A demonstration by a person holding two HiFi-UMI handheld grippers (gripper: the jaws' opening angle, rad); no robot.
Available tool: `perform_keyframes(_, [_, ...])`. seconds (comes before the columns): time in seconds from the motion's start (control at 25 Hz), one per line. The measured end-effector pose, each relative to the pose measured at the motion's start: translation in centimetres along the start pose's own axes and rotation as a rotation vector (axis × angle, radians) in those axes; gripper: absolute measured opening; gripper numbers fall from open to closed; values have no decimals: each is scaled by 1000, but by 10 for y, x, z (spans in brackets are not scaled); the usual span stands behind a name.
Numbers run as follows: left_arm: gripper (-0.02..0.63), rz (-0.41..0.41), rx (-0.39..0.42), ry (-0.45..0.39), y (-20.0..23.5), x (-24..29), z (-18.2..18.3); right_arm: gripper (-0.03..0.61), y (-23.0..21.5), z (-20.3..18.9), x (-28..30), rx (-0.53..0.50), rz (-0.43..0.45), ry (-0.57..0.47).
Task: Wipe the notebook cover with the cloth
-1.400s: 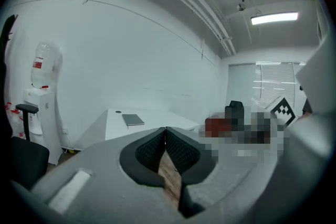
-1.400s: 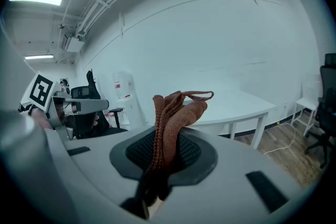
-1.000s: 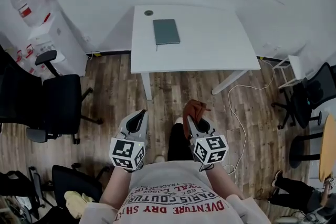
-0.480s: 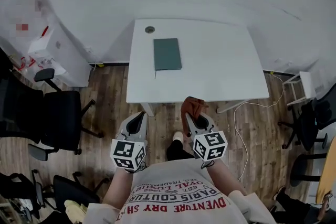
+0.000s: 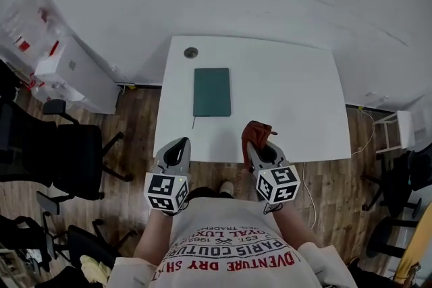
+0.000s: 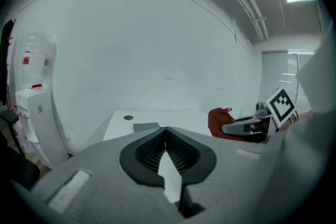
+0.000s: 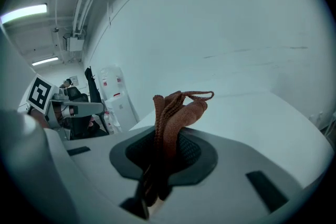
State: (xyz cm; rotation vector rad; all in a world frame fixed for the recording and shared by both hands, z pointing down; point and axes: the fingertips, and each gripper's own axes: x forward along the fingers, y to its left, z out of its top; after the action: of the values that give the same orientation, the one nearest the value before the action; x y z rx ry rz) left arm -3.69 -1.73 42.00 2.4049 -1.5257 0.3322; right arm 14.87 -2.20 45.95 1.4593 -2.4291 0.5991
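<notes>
A dark green notebook (image 5: 212, 92) lies flat on the white table (image 5: 297, 91), left of its middle; in the left gripper view the notebook (image 6: 146, 126) shows as a thin grey strip. My right gripper (image 5: 257, 142) is shut on a rust-brown cloth (image 5: 256, 134) and hangs over the table's near edge, to the right of the notebook and nearer me. The cloth (image 7: 173, 118) sticks up from between the jaws. My left gripper (image 5: 177, 147) is shut with nothing in it, at the near edge below the notebook's left side.
A small round grommet (image 5: 191, 52) sits at the table's far left corner. A water dispenser (image 5: 57, 64) stands left of the table by the wall. Black office chairs (image 5: 61, 152) stand on the wood floor at left and at the right (image 5: 412, 175).
The person has walked up to the table: both grippers, earlier over the floor short of it, now reach its near edge. The cloth stays held in the right gripper.
</notes>
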Motion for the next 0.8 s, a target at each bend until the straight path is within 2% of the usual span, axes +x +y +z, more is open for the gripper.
perform_keyframes(0.28, [9, -1, -27, 57, 19, 51, -9, 80, -22, -3, 42, 38, -7, 65])
perform_keyframes(0.52, [9, -52, -47, 82, 46, 100, -1, 80, -24, 15, 92, 43, -27, 83])
perform_keyframes(0.68, [9, -84, -37, 129, 63, 129, -5, 80, -19, 28, 125, 38, -9, 100])
perform_keyframes(0.8, [9, -96, -40, 181, 74, 144, -22, 80, -22, 30, 147, 37, -8, 120])
